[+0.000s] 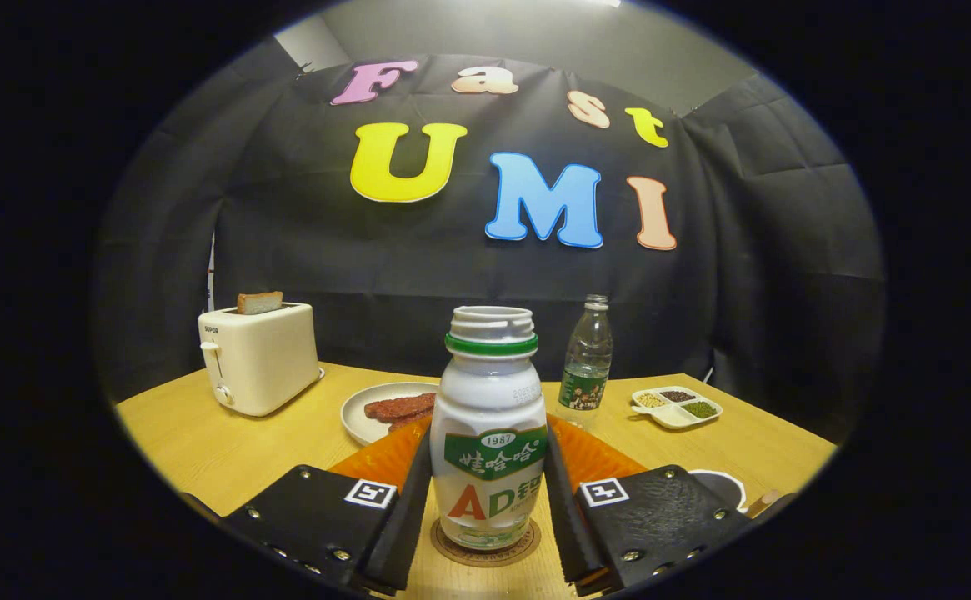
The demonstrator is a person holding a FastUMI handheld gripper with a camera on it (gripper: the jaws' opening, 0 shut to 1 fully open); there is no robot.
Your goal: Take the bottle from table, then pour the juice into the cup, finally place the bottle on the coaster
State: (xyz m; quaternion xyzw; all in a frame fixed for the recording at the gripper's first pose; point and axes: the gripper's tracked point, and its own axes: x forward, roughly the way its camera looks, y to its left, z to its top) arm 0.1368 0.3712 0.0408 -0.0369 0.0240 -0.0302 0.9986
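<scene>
On the coaster point(485, 546) stands the bottle point(488, 433), tool point(486, 500) fingers pressing both its sides.

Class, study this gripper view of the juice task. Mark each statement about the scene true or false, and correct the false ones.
1. The bottle stands on the round coaster. True.
2. The bottle still has its cap on. False: its mouth is open, with just a green ring below the threads.
3. The gripper has its jaws on either side of the bottle. True, though whether both press on it cannot be told.
4. The toaster is empty. False: a slice of bread sticks out of its slot.
5. The clear water bottle lies on its side. False: it stands upright beyond the juice bottle.
</scene>
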